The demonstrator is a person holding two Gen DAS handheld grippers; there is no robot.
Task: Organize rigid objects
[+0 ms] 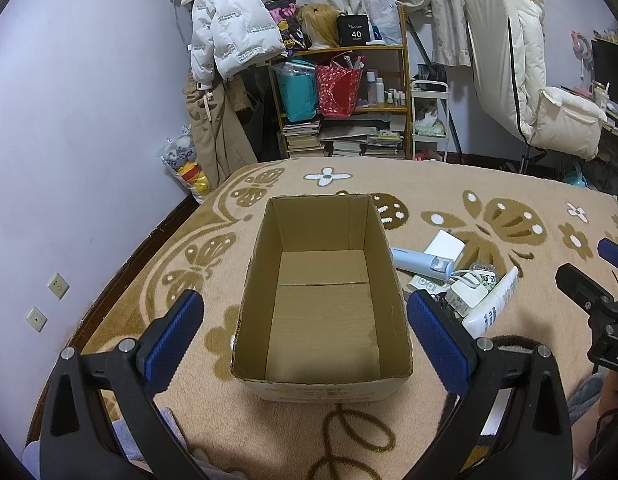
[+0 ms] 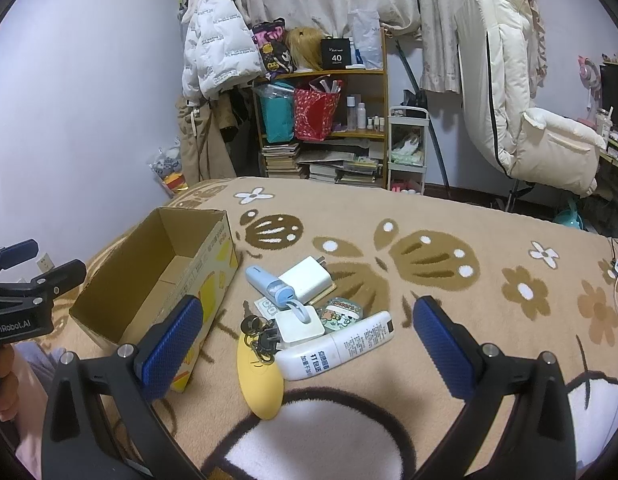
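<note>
Brown cardboard box (image 1: 321, 292) stands open and empty on the tan, flower-patterned blanket (image 1: 449, 188), and in the left wrist view it sits squarely between the blue-padded fingers (image 1: 173, 332) of the left gripper (image 1: 305, 332), which are spread wide and touch nothing. To the right of the box lies a small heap of objects. In the right wrist view the right gripper (image 2: 309, 344) hangs above that heap, its fingers (image 2: 445, 348) also wide apart and holding nothing. Between them, nearest, lie a yellow oval case (image 2: 261, 380) and a white tube (image 2: 333, 348) with printed text, the tube slanting to the far right. Just beyond are a bunch of keys (image 2: 259, 330), a white square charger (image 2: 299, 326) and a round cartoon badge (image 2: 341, 312). Farther still rest a pale blue gadget (image 2: 269, 284) and a white power adapter (image 2: 307, 278), touching each other. The box stands to the left of the heap, its near corner behind the right gripper's left finger.
</note>
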